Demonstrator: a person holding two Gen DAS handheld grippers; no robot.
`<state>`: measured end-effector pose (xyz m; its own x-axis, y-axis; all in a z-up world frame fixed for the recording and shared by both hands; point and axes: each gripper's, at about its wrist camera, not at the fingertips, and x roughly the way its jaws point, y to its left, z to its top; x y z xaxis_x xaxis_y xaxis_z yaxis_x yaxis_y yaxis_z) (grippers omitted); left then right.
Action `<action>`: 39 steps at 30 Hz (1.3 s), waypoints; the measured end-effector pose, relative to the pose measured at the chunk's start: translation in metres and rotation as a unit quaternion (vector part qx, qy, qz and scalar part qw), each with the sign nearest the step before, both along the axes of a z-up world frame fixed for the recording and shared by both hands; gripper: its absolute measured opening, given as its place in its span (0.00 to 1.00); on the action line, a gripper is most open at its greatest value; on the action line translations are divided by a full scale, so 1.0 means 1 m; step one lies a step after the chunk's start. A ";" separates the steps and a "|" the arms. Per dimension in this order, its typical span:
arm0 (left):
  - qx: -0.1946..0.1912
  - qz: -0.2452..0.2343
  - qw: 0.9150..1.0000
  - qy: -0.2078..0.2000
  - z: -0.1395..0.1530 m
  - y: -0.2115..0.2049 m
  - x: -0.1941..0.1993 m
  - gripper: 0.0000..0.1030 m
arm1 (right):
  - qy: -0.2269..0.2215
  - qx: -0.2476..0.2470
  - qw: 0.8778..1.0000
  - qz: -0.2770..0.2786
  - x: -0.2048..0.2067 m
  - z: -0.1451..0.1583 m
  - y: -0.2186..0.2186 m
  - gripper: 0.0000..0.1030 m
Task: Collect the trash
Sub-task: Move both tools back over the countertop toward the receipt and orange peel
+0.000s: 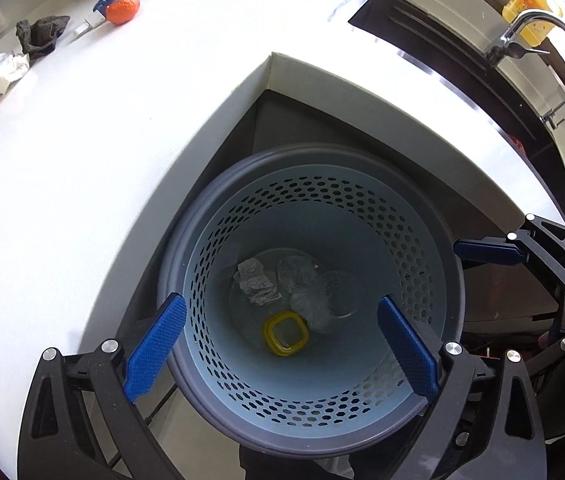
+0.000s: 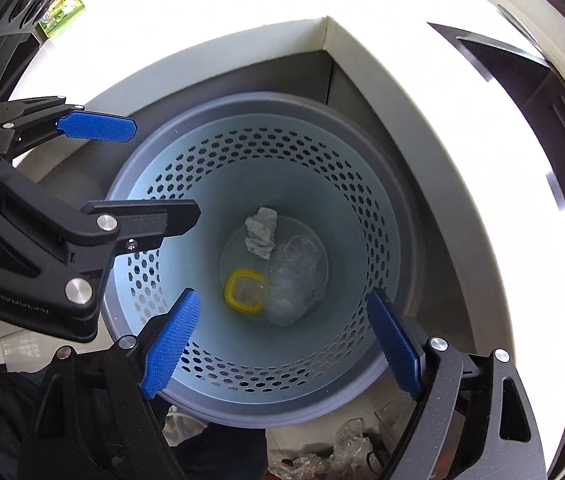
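A blue perforated trash bin (image 1: 402, 208) (image 2: 362, 184) stands on the floor in the notch of a white counter (image 1: 82, 168). At its bottom lie a crumpled paper (image 1: 256, 282) (image 2: 261, 232), clear plastic wrap (image 1: 310, 296) (image 2: 294, 276) and a yellow square ring (image 1: 285, 334) (image 2: 243, 290). My left gripper (image 1: 280, 350) is open and empty above the bin; it also shows in the right wrist view (image 2: 154, 168). My right gripper (image 2: 286, 340) is open and empty above the bin.
On the counter at the far left lie a crumpled white paper (image 1: 2, 74), a dark cloth (image 1: 40, 34) and an orange-and-blue object (image 1: 120, 6). A sink with a faucet (image 1: 538, 28) is at the right. Crumpled plastic (image 2: 346, 452) lies on the floor by the bin.
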<state>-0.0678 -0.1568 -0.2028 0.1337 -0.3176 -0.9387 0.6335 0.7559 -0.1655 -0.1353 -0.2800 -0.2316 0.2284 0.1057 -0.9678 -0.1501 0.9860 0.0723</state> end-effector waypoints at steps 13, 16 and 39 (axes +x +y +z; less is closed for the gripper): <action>-0.042 0.071 0.995 -0.060 0.073 0.034 0.025 0.92 | -0.088 0.031 0.996 -0.008 0.010 0.071 0.002 0.79; -0.052 0.097 0.991 -0.080 0.093 0.053 0.037 0.92 | -0.112 0.042 0.993 -0.011 0.022 0.088 0.002 0.79; -0.030 0.242 0.956 -0.160 0.127 0.174 0.149 0.94 | -0.174 0.066 0.982 -0.038 0.172 0.126 0.021 0.79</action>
<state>0.0814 0.0177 -0.0762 0.5567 -0.1982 -0.8067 0.2376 0.9685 -0.0740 0.0370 -0.2590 -0.1055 0.5543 0.1953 -0.8091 -0.1148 0.9807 0.1580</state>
